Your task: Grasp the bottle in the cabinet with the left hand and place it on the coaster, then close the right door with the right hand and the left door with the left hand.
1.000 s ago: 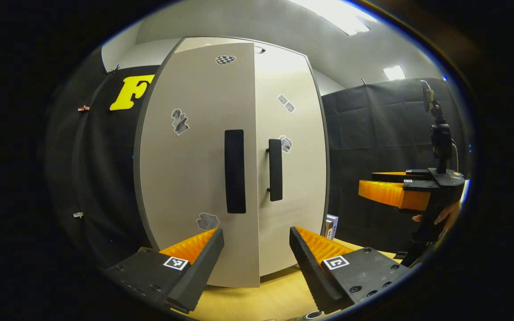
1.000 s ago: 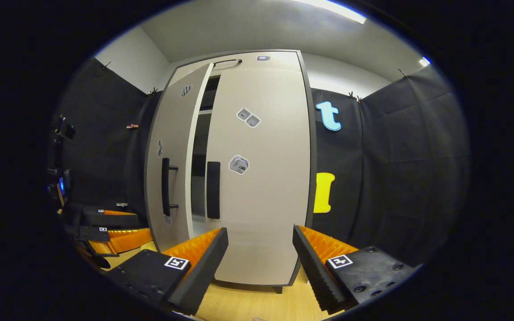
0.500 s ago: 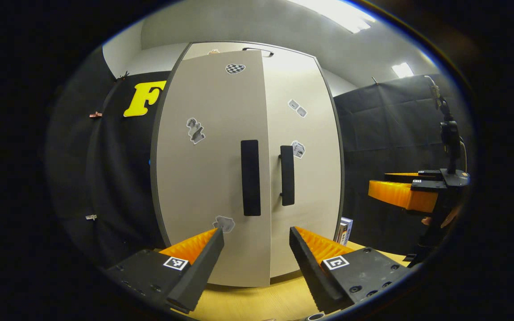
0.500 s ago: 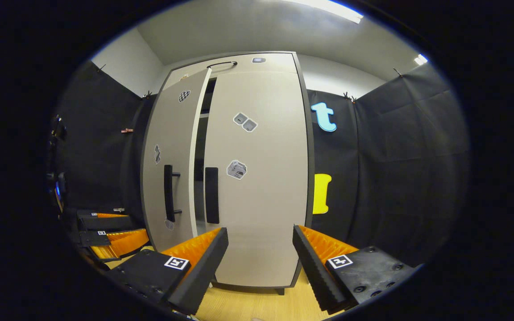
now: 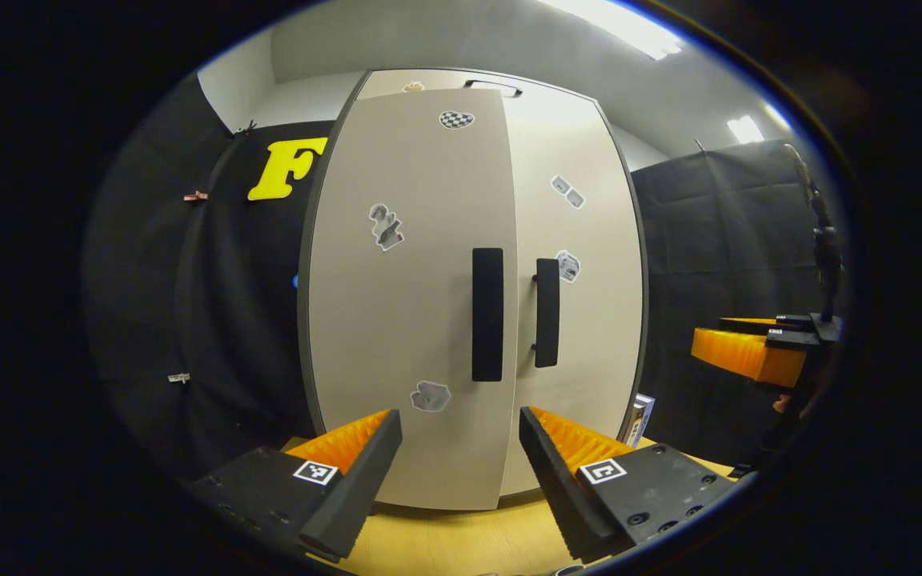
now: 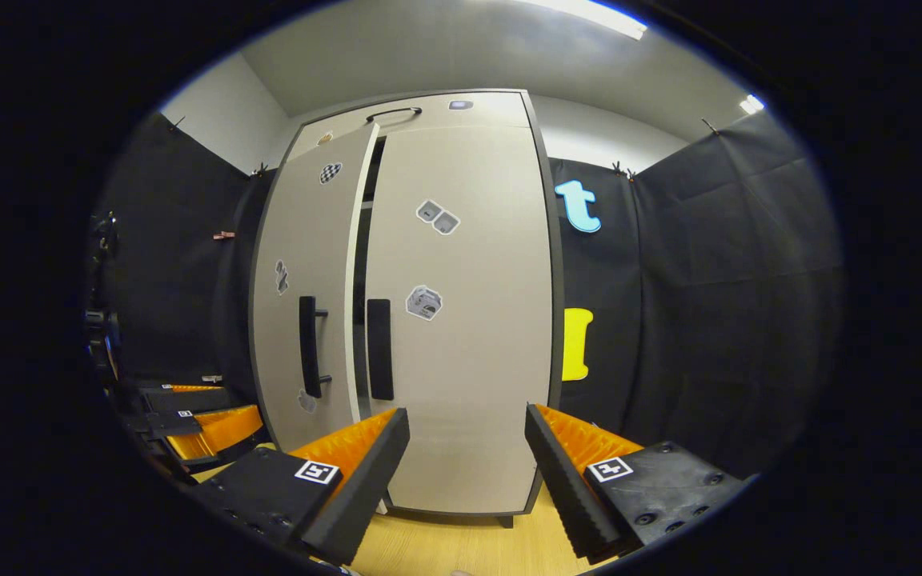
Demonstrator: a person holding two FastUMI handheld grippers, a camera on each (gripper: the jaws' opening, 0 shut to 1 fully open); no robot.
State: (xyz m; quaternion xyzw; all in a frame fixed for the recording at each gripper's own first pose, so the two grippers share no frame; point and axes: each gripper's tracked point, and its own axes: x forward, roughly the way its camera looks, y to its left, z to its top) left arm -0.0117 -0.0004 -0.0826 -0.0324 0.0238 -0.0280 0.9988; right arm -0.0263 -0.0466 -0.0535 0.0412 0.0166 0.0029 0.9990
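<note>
Inside, the cabinet (image 6: 429, 304) showed nothing readable through the dark slit at its 11 o'clock, where the left door (image 6: 309, 288) stood just ajar beside the flush right door (image 6: 461, 320). Stickers on both doors were too small to read. Left gripper (image 5: 459, 456) and right gripper (image 6: 467, 456) hung released, grasping nothing, above the wooden table (image 5: 461, 544).

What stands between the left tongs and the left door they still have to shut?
Nothing visible. The left tongs are open with bare space up to the left door, which stands slightly ajar beside the closed right door.
</note>
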